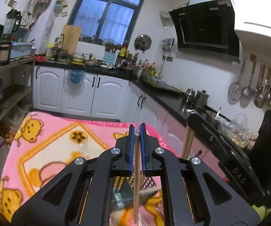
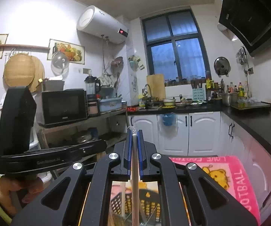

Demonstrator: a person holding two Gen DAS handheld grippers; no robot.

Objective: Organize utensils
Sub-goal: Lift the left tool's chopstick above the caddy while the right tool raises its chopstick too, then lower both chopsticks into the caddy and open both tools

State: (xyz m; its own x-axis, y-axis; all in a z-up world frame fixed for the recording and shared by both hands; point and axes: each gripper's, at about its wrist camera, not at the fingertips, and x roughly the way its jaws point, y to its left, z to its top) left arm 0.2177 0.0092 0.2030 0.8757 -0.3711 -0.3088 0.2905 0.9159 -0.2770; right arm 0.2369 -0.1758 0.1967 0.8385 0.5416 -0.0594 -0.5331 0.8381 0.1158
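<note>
My left gripper (image 1: pixel 137 127) is shut on a wooden chopstick (image 1: pixel 136 184) that hangs down between its blue pads, over a black lattice utensil basket (image 1: pixel 120 184) seen below the fingers. My right gripper (image 2: pixel 134 131) is shut on a pale chopstick (image 2: pixel 134 184) that also hangs down over the same basket (image 2: pixel 124 205). The right gripper body shows in the left wrist view (image 1: pixel 235 150) with wooden sticks beneath it. The left gripper body shows in the right wrist view (image 2: pixel 17 131), held by a hand.
A pink bear-print blanket (image 1: pixel 47 150) covers the table under both grippers. White cabinets (image 1: pixel 105 98) and a black counter (image 1: pixel 165 96) with pots run behind and to the right. Shelves with a microwave (image 2: pixel 64 106) stand at the left.
</note>
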